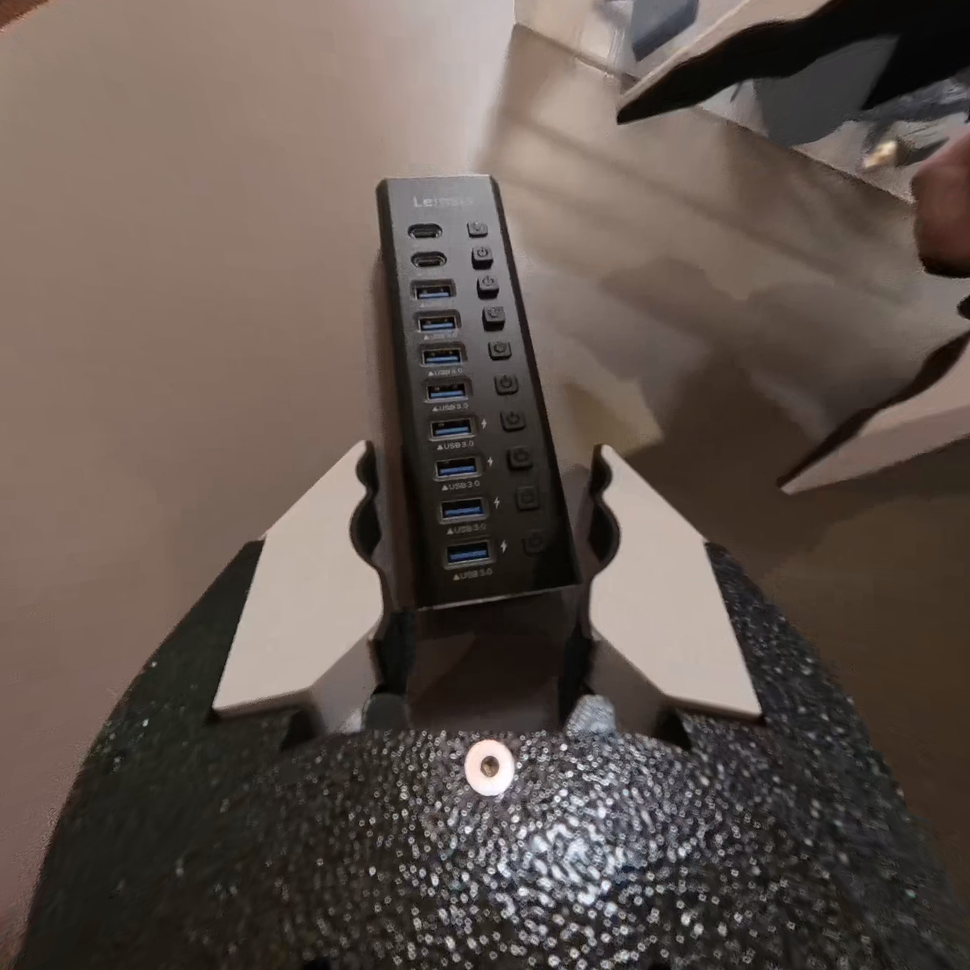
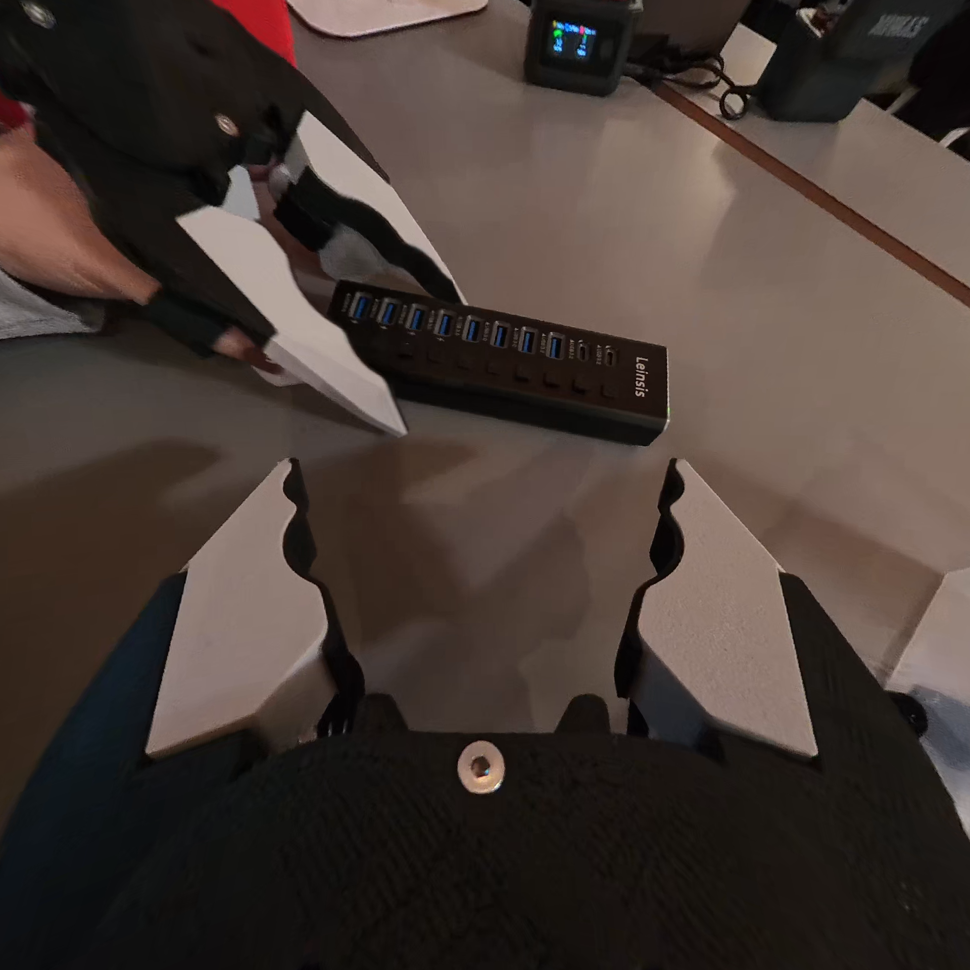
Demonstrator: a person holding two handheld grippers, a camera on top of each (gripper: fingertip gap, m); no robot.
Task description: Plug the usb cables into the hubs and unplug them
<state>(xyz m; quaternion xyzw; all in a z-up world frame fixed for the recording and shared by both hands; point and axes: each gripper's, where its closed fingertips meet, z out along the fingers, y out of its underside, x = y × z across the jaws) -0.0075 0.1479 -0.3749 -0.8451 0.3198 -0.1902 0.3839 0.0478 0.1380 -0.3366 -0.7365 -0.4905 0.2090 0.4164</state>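
Note:
A long black USB hub (image 1: 472, 393) lies flat on the grey table (image 2: 682, 236), with a row of blue ports and a row of buttons, all ports empty. My left gripper (image 1: 482, 451) is open and straddles the hub's near end. The left pad (image 1: 367, 504) sits close against the hub's side, and table shows between the hub and the right pad (image 1: 598, 504). The right wrist view shows the hub (image 2: 498, 362) with the left gripper (image 2: 433, 365) around its end. My right gripper (image 2: 483, 464) is wide open and empty, just short of the hub. No USB cable shows near the hub.
A small dark device with a lit screen (image 2: 577, 47) stands at the table's back, with black cables (image 2: 698, 78) and a dark box (image 2: 840, 63) beside it. A gloved hand (image 2: 183, 325) holds the left gripper. A brown seam (image 2: 813, 194) crosses the table at the right.

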